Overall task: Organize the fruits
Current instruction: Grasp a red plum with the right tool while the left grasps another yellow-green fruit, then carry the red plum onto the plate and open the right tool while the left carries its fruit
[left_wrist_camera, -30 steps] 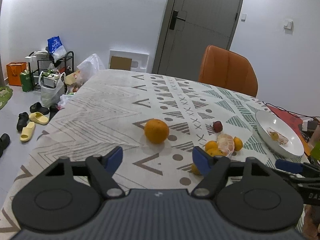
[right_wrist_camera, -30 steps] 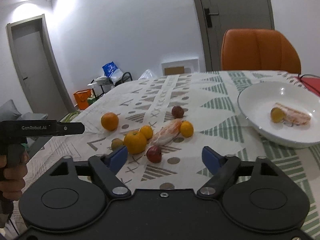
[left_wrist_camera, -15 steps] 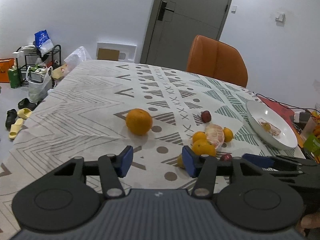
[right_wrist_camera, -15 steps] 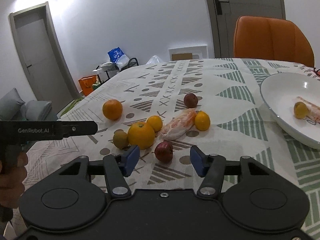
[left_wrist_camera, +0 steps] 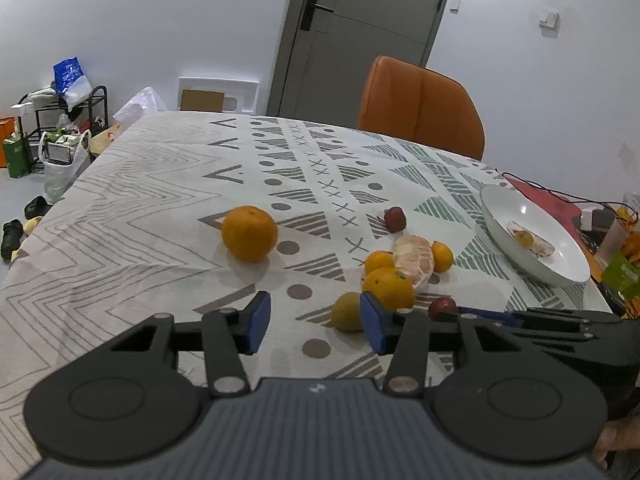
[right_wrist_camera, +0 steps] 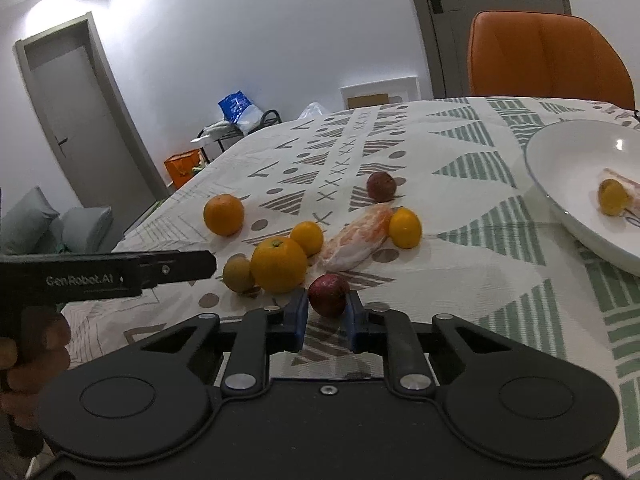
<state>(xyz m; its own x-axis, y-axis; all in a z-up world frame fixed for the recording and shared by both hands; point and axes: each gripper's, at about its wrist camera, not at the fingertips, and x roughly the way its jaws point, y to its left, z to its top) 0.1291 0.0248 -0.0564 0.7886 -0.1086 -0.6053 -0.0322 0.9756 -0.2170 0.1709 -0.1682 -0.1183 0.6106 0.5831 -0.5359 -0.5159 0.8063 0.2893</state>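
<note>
Right gripper [right_wrist_camera: 327, 322] low over the patterned tablecloth [right_wrist_camera: 460, 148], blue pads narrowed around a dark red round fruit [right_wrist_camera: 329, 294], one pad at each flank; real contact not clear, fruit seemingly resting on the cloth near the table's near edge. Left gripper [left_wrist_camera: 315, 326] with jaws wide and empty, hovering over bare cloth toward the near edge, a greenish-brown kiwi-like fruit [left_wrist_camera: 346, 317] just ahead of its right pad. Seen from the right wrist, left gripper's black body at the left side, gripped by a hand [right_wrist_camera: 28, 354].

Cluster of fruit between the grippers and the table's middle: large orange [right_wrist_camera: 279, 265] touching the kiwi-like fruit, small orange [right_wrist_camera: 307, 238] just behind it, peeled citrus piece [right_wrist_camera: 356, 239] lying beside these, another small orange [right_wrist_camera: 405, 227] at its far end. Second dark red fruit [right_wrist_camera: 381, 187] apart, farther toward the middle of the table. Lone orange [right_wrist_camera: 223, 215] well apart from the cluster, toward the left edge.

White plate [right_wrist_camera: 560, 184] near the right edge, carrying a small yellow fruit [right_wrist_camera: 613, 197] and a pale peeled piece behind it. Orange chair [right_wrist_camera: 548, 56] beyond the far edge.
</note>
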